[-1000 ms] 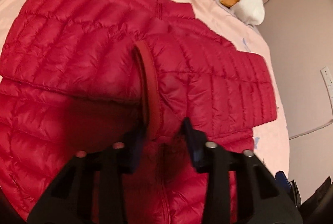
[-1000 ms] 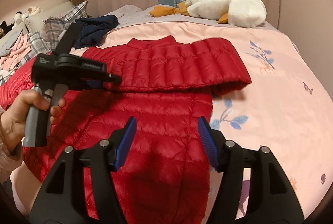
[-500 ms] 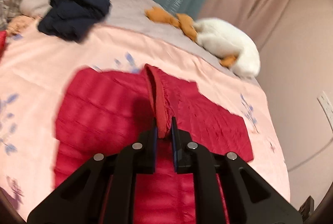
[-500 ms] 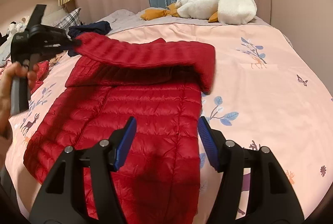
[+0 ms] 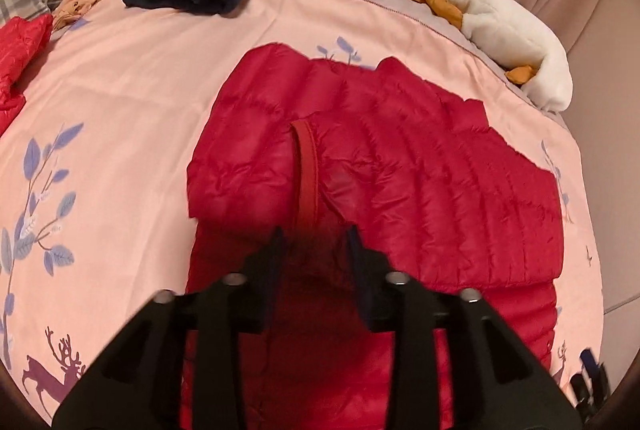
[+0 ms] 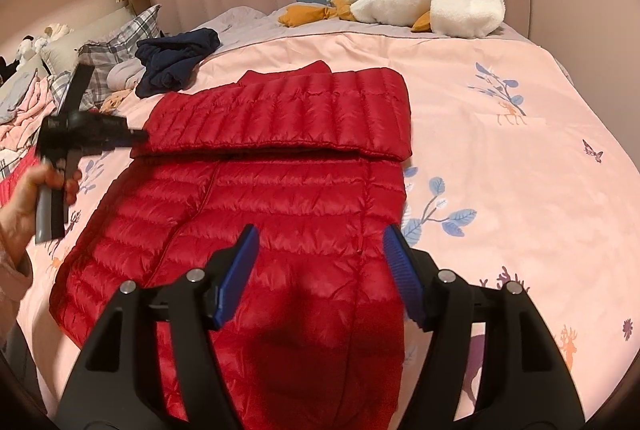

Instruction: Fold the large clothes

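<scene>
Your red puffer jacket (image 6: 280, 198) lies flat on the pink bed (image 6: 500, 190), collar toward the white plush goose (image 6: 432, 2), hem toward you. Both sleeves are folded across the chest, forming a band crosswise to the jacket's long axis. Your left tool (image 5: 314, 242) hovers over the jacket's left edge; its jaws are opening, with the sleeve cuff (image 5: 306, 170) just beyond them and no longer pinched. Your right tool (image 6: 320, 254) hangs released above the jacket's lower body, gripping nothing. The hem is likely nearer your right tool. Open bedspread lies right of the jacket; a navy garment (image 6: 176, 58) sits left of the collar, apart.
</scene>
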A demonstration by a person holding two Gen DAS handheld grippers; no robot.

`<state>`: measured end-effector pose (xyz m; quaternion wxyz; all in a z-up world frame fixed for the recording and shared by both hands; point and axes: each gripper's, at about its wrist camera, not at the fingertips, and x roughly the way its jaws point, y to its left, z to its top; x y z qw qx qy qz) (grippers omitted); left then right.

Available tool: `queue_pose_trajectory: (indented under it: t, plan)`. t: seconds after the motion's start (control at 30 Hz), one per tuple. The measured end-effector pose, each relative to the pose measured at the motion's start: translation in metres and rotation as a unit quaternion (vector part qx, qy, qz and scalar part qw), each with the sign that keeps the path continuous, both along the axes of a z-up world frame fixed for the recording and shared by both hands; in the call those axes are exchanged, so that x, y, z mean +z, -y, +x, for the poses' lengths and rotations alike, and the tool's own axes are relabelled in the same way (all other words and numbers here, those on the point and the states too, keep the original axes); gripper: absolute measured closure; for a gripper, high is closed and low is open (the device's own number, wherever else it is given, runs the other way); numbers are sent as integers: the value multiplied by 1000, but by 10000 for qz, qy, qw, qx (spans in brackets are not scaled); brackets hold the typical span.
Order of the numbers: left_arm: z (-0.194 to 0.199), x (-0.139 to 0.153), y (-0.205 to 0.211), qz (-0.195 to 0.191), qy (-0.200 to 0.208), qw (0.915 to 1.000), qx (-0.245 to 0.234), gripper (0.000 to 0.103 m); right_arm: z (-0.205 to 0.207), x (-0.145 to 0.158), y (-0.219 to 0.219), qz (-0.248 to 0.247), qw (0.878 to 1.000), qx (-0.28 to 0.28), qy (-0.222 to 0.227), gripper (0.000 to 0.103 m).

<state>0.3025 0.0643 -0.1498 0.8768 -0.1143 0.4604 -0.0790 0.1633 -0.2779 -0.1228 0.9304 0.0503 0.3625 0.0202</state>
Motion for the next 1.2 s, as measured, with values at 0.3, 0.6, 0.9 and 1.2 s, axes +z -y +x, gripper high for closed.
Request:
queue_pose_trajectory:
  t: [0.3,0.6,0.9,1.2]
  plan:
    - [-7,36,-4,409,716,9964,-213,47,57,12,14,39,10000,-86,6,36]
    - [10,18,56,884,685,9910,-742,47,146,9,-7,100,9999,-12,-75,36]
    - [19,-17,71,1190,382,9886,-840,47,193,-45,-15,-230,9964,-184,-797,35]
    - [21,-23,74,1293,382,9861,-972,47,205,-22,-14,-285,9969,-216,-694,34]
